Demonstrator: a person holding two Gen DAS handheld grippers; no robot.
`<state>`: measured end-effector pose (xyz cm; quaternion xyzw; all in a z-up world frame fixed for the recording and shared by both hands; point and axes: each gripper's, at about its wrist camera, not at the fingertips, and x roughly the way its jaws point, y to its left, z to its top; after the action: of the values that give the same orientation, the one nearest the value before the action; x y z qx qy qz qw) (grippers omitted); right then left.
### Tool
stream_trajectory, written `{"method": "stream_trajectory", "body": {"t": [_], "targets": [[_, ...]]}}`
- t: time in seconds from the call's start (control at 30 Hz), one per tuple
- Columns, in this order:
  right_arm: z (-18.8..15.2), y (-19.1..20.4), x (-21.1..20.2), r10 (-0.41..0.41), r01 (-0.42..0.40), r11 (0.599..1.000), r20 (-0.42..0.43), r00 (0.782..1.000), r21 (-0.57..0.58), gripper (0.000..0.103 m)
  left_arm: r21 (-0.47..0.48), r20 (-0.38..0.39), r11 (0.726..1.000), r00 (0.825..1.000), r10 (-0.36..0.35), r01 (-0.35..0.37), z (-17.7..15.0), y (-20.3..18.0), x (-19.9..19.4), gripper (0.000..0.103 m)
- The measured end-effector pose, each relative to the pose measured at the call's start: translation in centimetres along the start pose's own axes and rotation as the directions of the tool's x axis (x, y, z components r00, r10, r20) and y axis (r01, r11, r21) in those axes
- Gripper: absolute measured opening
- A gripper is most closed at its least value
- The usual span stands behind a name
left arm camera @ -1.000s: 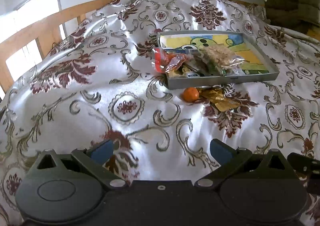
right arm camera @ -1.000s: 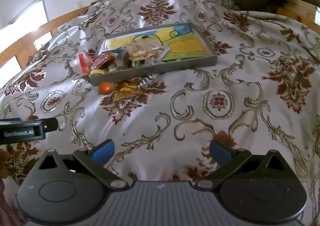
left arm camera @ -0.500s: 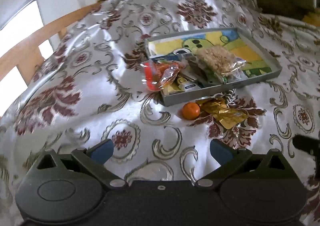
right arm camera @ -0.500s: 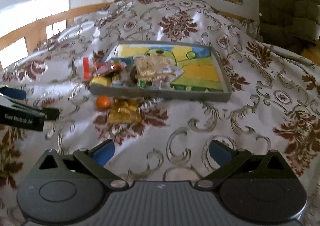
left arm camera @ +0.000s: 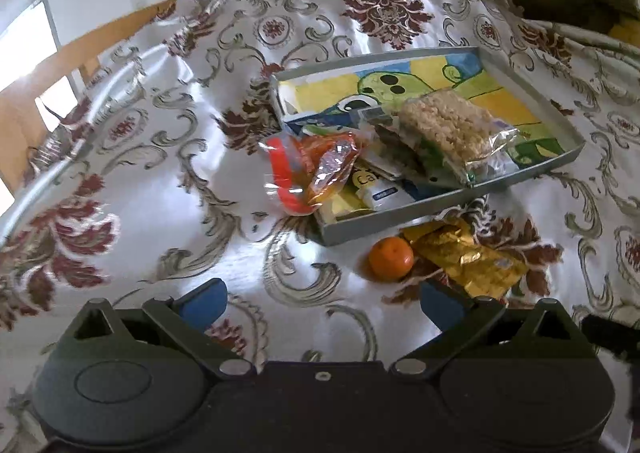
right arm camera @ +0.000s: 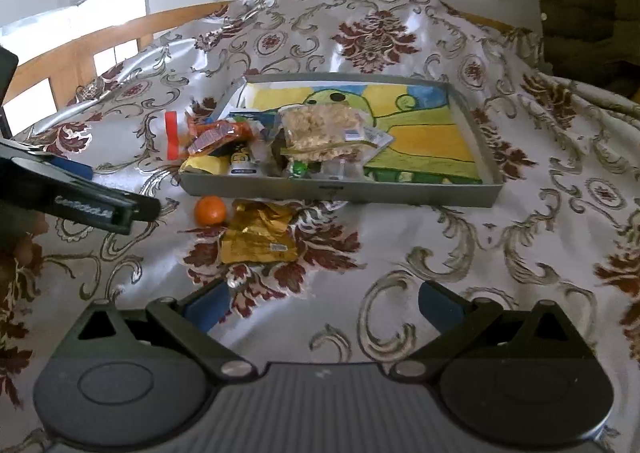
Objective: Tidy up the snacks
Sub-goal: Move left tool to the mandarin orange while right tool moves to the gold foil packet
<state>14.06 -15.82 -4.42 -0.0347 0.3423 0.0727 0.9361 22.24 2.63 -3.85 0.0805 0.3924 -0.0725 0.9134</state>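
A grey tray [left arm camera: 532, 173] [right arm camera: 416, 195] with a painted bottom holds several snacks: a rice crispy bar in clear wrap [left arm camera: 448, 129] [right arm camera: 320, 125] and small packets. An orange-red bag [left arm camera: 316, 169] [right arm camera: 212, 135] hangs over its left corner. A small orange [left arm camera: 390, 257] [right arm camera: 210, 209] and a gold foil packet [left arm camera: 464, 259] [right arm camera: 256, 239] lie on the cloth in front of the tray. My left gripper [left arm camera: 320, 303] is open and empty, just short of the orange; it also shows in the right wrist view [right arm camera: 80, 189]. My right gripper [right arm camera: 324, 305] is open and empty, short of the gold packet.
A shiny white tablecloth with maroon floral patterns [left arm camera: 160, 181] [right arm camera: 520, 253] covers the table. A wooden chair back [left arm camera: 24, 109] stands at the left. A dark padded coat [right arm camera: 592, 5] hangs at the back right. Posters hang on the far wall.
Both grippers have moved forward toward the tray; the orange and gold packet now lie much nearer. Both stay open. The snacks have not moved.
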Motion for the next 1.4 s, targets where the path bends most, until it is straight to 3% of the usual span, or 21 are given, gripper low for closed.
{"method": "stream_trajectory", "body": {"t": [0.27, 0.43, 0.6, 0.8, 1.03, 1.2, 1.4], "targets": [[0.5, 0.9, 3.0, 0.035, -0.035, 0.999, -0.009, 0.999, -0.034, 0.103, -0.060, 0.013, 0.995, 0.997, -0.078, 0.079, 0.7, 0.3, 3.1, 0.102], [0.6, 1.6, 4.7, 0.031, -0.031, 0.996, -0.007, 1.000, -0.087, 0.103, -0.049, -0.021, 0.996, 0.997, -0.077, 0.076, 0.6, -0.2, 4.8, 0.102], [0.8, 2.4, 5.9, 0.011, -0.013, 0.990, -0.016, 1.000, -0.140, 0.103, -0.096, -0.041, 0.992, 0.995, -0.086, 0.081, 0.5, 0.1, 5.8, 0.102], [1.2, 2.9, 7.0, 0.033, -0.035, 0.987, -0.019, 0.999, -0.158, 0.103, -0.128, -0.035, 0.987, 0.994, -0.101, 0.096, 0.8, 0.4, 6.6, 0.102], [1.4, 3.6, 8.0, -0.012, 0.012, 0.976, 0.002, 1.000, -0.218, 0.103, -0.158, -0.031, 0.980, 0.991, -0.127, 0.120, 1.1, 0.6, 6.9, 0.102], [1.8, 3.3, 8.5, -0.008, 0.010, 0.980, 0.006, 1.000, -0.200, 0.102, -0.168, -0.018, 0.975, 0.988, -0.150, 0.145, 1.1, 0.7, 6.9, 0.102], [1.9, 2.8, 8.6, 0.027, -0.027, 0.987, -0.006, 1.000, -0.159, 0.096, -0.182, -0.017, 0.969, 0.984, -0.175, 0.169, 1.1, 1.1, 6.6, 0.088]]}}
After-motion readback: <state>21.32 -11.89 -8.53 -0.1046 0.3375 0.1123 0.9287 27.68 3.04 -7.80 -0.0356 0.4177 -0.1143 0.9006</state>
